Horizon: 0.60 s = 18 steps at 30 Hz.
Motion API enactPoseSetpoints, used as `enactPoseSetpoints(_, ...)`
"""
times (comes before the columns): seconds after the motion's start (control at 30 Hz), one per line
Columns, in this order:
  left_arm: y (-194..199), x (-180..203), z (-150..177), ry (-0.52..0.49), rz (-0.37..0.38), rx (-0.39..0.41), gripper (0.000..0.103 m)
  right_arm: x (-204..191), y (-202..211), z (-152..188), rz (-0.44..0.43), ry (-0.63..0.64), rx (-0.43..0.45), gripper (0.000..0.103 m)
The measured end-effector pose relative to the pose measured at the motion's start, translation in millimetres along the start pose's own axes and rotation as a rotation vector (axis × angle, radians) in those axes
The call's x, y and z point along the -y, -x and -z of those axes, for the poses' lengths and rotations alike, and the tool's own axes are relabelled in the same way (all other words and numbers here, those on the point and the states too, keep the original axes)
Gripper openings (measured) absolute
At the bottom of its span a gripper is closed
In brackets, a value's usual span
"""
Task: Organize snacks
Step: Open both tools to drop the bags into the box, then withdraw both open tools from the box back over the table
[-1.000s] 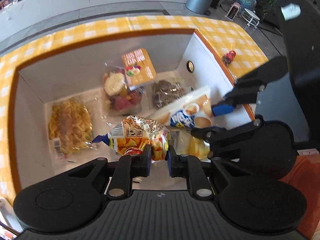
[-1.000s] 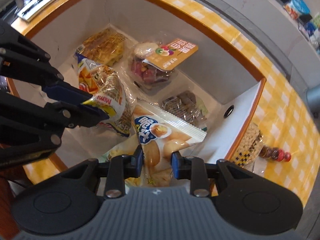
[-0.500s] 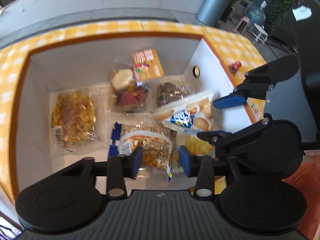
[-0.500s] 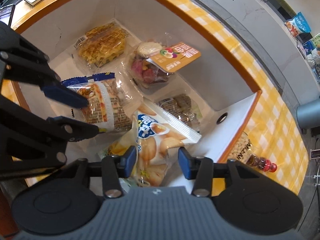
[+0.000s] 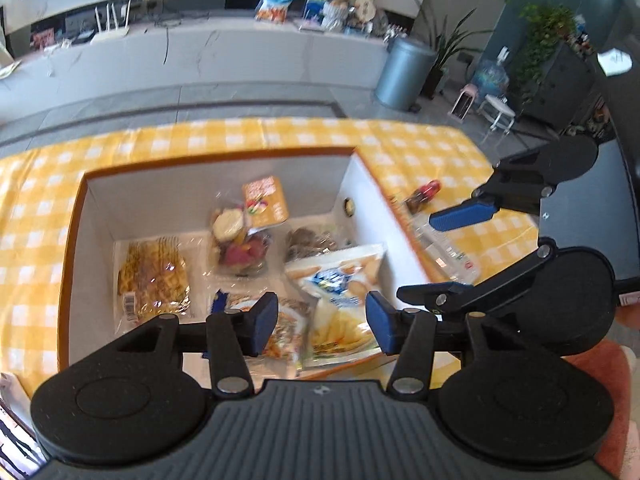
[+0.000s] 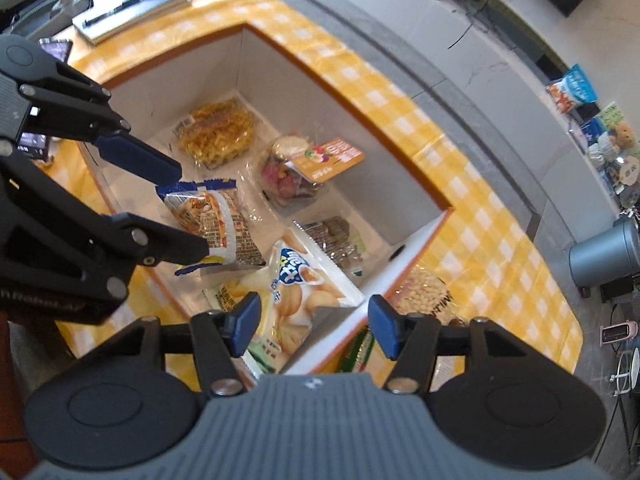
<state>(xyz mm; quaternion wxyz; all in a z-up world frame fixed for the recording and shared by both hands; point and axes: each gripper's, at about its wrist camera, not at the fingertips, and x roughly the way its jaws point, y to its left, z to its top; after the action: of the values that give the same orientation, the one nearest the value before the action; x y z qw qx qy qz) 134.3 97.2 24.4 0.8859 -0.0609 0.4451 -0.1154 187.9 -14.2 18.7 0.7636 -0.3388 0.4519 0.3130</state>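
Note:
A white box with an orange rim (image 5: 180,196) (image 6: 320,112) stands on a yellow checked cloth and holds several snack packs. My left gripper (image 5: 322,326) hovers above its near edge, jaws opening and nothing between the pads. The orange chip bag (image 5: 286,328) (image 6: 216,220) lies loose in the box below it. To its right my right gripper (image 6: 314,328) also hangs above the box with jaws opening and empty. Under it lies the white and blue biscuit bag (image 6: 304,280) (image 5: 340,276). Each gripper shows in the other's view: the right gripper (image 5: 448,254), the left gripper (image 6: 176,204).
Also in the box are a noodle pack (image 5: 152,276), a fruit pack with an orange card (image 5: 248,232) and a dark cookie pack (image 5: 308,240). Right of the box lie a red-capped bottle (image 5: 424,196) and a peanut pack (image 6: 424,292). A notebook (image 6: 128,16) lies at the cloth's far left.
Both grippers went from shut on a bag to open. The chip bag and the biscuit bag dropped into the box. Both grippers have risen and pulled back from the box.

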Motion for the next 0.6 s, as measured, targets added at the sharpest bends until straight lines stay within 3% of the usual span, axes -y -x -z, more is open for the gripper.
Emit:
enactPoseSetpoints(0.27,22.4,44.1,6.8,-0.068,0.076,0.069,0.062,17.7,36.0,49.4,-0.002,-0.138,0.079,0.058)
enactPoseSetpoints(0.6,-1.7,104.5,23.1,-0.134,0.197,0.034,0.062,43.5,45.3,133.6,0.005,-0.351,0.093,0.059)
